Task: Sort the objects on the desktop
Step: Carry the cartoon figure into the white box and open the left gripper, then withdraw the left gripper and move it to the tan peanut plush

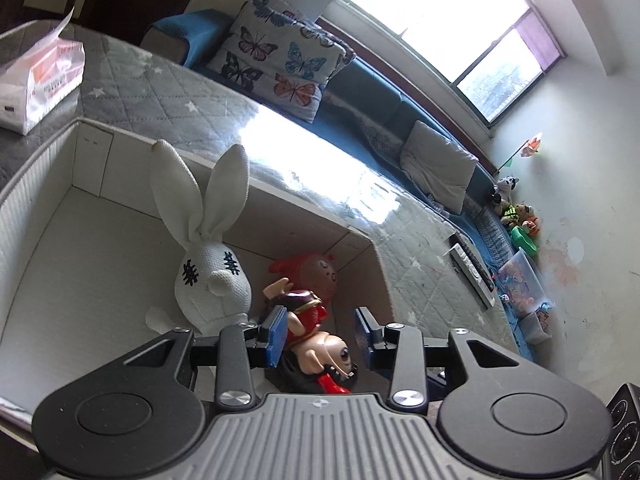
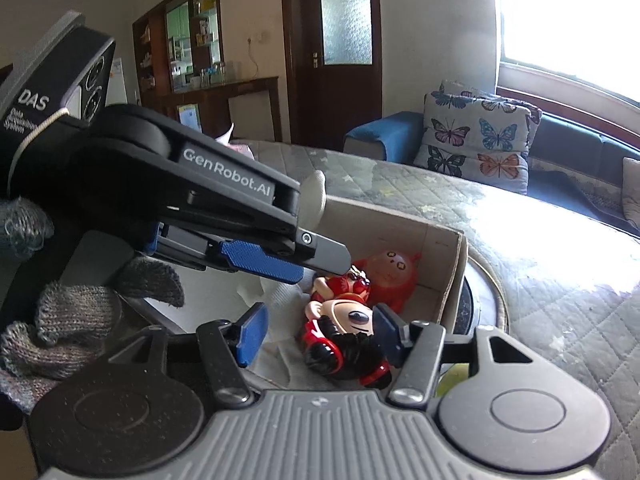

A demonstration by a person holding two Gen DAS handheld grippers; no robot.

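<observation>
A white storage box (image 1: 60, 216) holds a white knitted rabbit toy (image 1: 212, 280) and two red cartoon figurines. One figurine (image 1: 308, 276) with a round brown head lies in the box's corner. The second, a black-haired doll in red (image 1: 320, 356), lies between the fingers of my left gripper (image 1: 320, 336), which is open above it. In the right wrist view the same doll (image 2: 344, 332) lies between the fingers of my right gripper (image 2: 320, 336), also open. The left gripper (image 2: 280, 260) reaches in from the left over the box (image 2: 448, 264).
The box stands on a table with a grey quilted cover (image 1: 160, 80). A tissue pack (image 1: 36, 76) lies at the far left. A blue sofa with a butterfly cushion (image 1: 280, 60) runs behind the table. Remote controls (image 1: 472, 268) and a plastic tub (image 1: 520, 280) lie at the far right.
</observation>
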